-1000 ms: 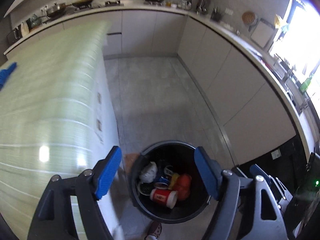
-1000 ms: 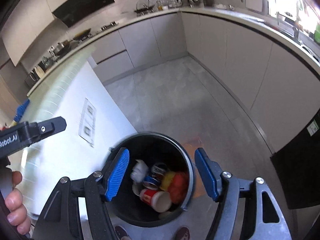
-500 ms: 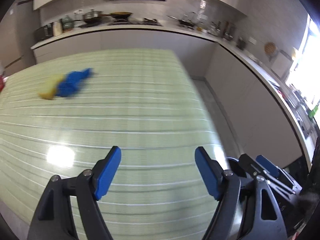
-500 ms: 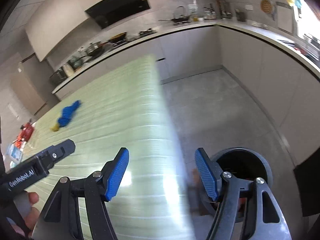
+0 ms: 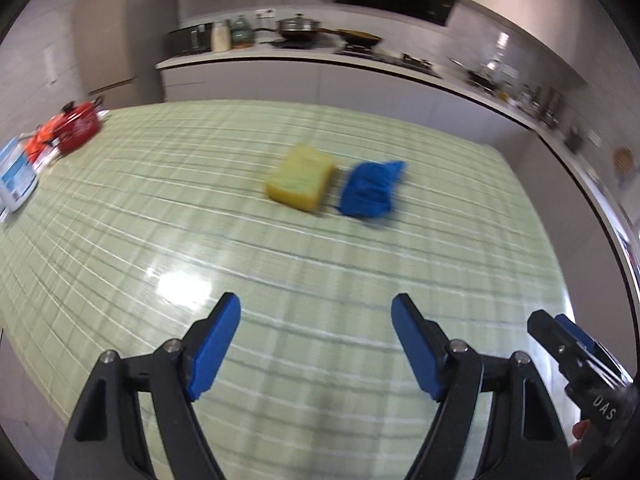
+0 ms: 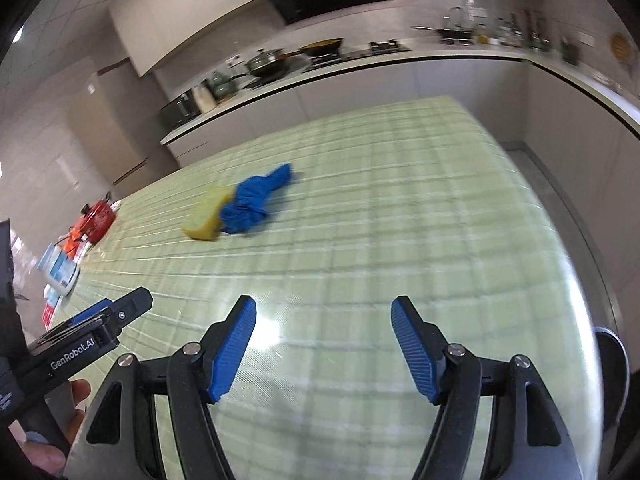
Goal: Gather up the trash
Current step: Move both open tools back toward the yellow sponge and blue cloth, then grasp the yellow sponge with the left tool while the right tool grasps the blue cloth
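Observation:
A yellow sponge (image 5: 301, 178) and a crumpled blue cloth (image 5: 370, 190) lie side by side in the middle of the green checked table (image 5: 180, 248). My left gripper (image 5: 315, 304) hovers open over the near part of the table, well short of both, with nothing between its fingers. In the right wrist view the cloth (image 6: 252, 200) partly covers the sponge (image 6: 204, 222). My right gripper (image 6: 322, 304) is also over the near table, its jaws opening and empty. The black bin's rim (image 6: 612, 356) shows past the table's right edge; its contents are hidden.
A red pot (image 5: 78, 126) and a blue-and-white box (image 5: 16, 176) sit at the table's far left. A kitchen counter with pans (image 5: 300, 28) runs along the back wall. A hand (image 6: 76, 392) holds the left tool at lower left.
Both grippers swung from above the filled black bin on the floor over to the table. The sponge and blue cloth came into view and are now nearer and more central.

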`<action>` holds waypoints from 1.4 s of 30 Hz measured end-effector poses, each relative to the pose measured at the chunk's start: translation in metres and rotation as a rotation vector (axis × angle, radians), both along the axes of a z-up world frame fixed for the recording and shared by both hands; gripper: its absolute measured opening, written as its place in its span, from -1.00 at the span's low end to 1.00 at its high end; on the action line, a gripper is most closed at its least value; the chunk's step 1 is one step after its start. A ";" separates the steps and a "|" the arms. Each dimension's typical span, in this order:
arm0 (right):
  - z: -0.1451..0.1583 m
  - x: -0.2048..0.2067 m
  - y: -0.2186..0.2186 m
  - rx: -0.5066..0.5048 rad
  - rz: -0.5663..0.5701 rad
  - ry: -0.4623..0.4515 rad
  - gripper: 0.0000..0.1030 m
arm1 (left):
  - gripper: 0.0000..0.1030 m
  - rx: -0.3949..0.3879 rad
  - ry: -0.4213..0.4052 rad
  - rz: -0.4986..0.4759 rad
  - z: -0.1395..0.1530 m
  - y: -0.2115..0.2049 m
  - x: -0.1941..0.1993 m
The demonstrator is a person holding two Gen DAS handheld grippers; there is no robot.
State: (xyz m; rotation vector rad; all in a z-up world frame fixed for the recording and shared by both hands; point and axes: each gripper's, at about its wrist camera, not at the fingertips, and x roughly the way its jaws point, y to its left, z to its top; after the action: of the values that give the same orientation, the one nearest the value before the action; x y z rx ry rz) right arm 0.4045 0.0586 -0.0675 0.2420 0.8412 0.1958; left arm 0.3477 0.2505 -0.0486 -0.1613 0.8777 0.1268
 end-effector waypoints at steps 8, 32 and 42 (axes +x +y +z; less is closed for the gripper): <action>-0.011 0.060 0.046 0.032 0.044 0.026 0.42 | 0.53 0.043 0.024 0.013 -0.014 0.034 0.047; -0.033 0.162 0.102 -0.045 -0.127 0.074 0.42 | 0.53 0.059 0.086 -0.268 -0.066 0.027 0.183; -0.058 0.198 0.136 -0.069 -0.052 0.109 0.42 | 0.09 -0.012 0.039 -0.183 -0.061 0.071 0.160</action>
State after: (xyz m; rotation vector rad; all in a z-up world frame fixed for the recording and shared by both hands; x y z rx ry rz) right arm 0.6025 0.1946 -0.1254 0.2111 0.9474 0.1049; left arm 0.5079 0.3218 -0.1093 -0.0892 0.9275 -0.0458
